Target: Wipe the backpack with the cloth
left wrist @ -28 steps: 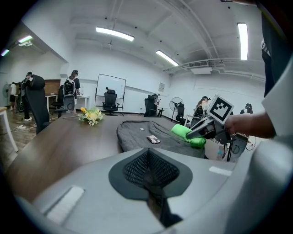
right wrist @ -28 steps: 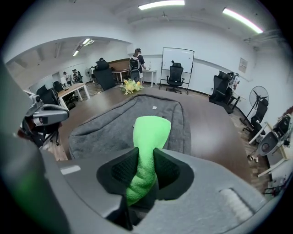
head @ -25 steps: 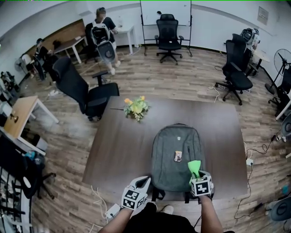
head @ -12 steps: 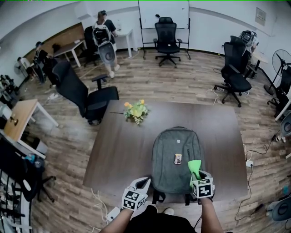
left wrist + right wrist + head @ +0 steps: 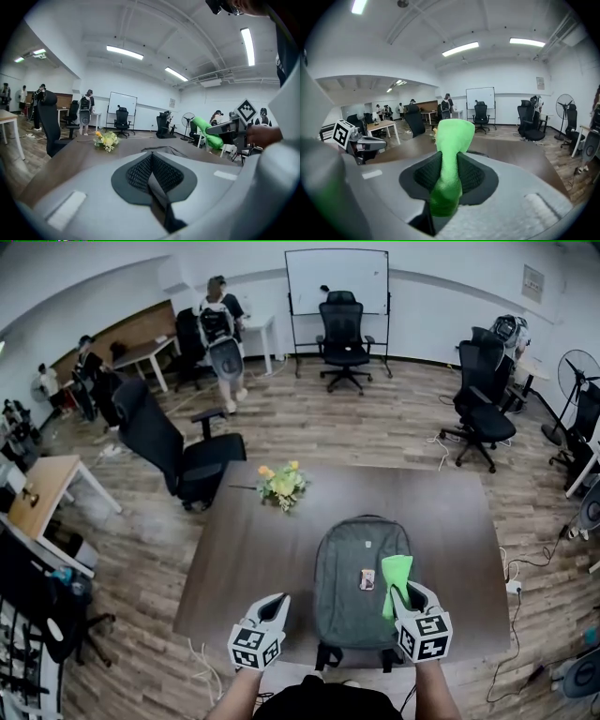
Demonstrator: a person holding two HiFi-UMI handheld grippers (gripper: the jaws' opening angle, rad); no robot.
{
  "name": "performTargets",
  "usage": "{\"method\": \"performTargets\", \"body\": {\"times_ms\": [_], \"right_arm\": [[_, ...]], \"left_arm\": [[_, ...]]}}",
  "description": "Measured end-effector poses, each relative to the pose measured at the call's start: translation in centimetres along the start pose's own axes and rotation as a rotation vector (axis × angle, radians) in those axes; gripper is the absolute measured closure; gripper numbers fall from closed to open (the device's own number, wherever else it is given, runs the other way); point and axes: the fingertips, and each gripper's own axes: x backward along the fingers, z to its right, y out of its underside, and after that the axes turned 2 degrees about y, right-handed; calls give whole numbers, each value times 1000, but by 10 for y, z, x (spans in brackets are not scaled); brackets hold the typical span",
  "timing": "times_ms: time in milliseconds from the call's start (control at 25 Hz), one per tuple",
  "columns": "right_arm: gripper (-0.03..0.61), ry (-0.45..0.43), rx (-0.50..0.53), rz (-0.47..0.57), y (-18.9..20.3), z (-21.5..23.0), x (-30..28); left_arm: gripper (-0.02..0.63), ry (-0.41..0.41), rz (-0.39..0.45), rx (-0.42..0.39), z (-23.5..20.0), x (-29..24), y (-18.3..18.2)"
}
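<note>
A grey backpack (image 5: 356,585) lies flat on the dark brown table (image 5: 253,549), its top toward the far side, with a small tag (image 5: 367,579) on its front. A bright green cloth (image 5: 395,576) sticks up out of my right gripper (image 5: 400,594), which is shut on it and hovers over the backpack's right side. In the right gripper view the cloth (image 5: 451,159) fills the gap between the pads. My left gripper (image 5: 275,607) is shut on nothing, over the table just left of the backpack. The left gripper view shows the right gripper (image 5: 230,129) and the cloth (image 5: 207,129).
A yellow flower bunch (image 5: 281,484) sits on the table's far left part. A black office chair (image 5: 178,446) stands by the far left corner; more chairs (image 5: 483,409) and a whiteboard (image 5: 336,279) are farther off. People (image 5: 220,329) stand at the back left. Cables (image 5: 520,554) trail on the floor to the right.
My left gripper has drifted left, off the backpack's near-left corner. The right gripper with the cloth has shifted slightly. The head view has tipped up a little.
</note>
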Motion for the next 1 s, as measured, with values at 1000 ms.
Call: {"method": "performTargets", "body": {"times_ms": [1000], "right_arm": [[489,62,141,414,-99,-20,43]], "left_arm": [[594,7,182,-128,7,2,-93]]}}
